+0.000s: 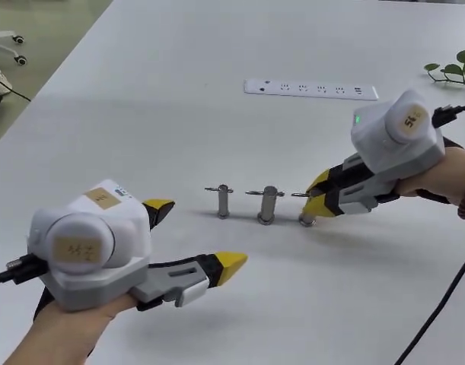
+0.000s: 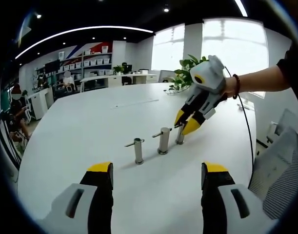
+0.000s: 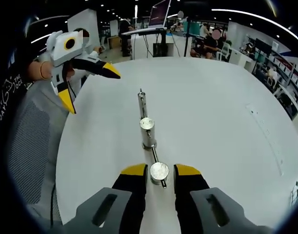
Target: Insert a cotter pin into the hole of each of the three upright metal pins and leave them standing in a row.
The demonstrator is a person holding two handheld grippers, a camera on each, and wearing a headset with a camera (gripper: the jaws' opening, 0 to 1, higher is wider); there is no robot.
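Note:
Three short metal pins stand in a row on the white table (image 1: 141, 114). The left pin (image 1: 223, 202) and the middle pin (image 1: 268, 206) each carry a cotter pin crosswise near the top. At the right pin (image 1: 307, 219), my right gripper (image 1: 317, 196) has its jaws close on either side of the pin's head (image 3: 159, 171), with slim gaps showing. A cotter pin (image 1: 299, 195) pokes out to the left there. My left gripper (image 1: 195, 236) hovers wide open in front of the row, holding nothing. The left gripper view shows the same row (image 2: 163, 139) ahead.
A white power strip (image 1: 312, 89) lies at the back of the table. A potted plant (image 1: 454, 70) sits at the far right edge. A black cable (image 1: 437, 304) trails from the right gripper across the front right. People sit at desks in the background.

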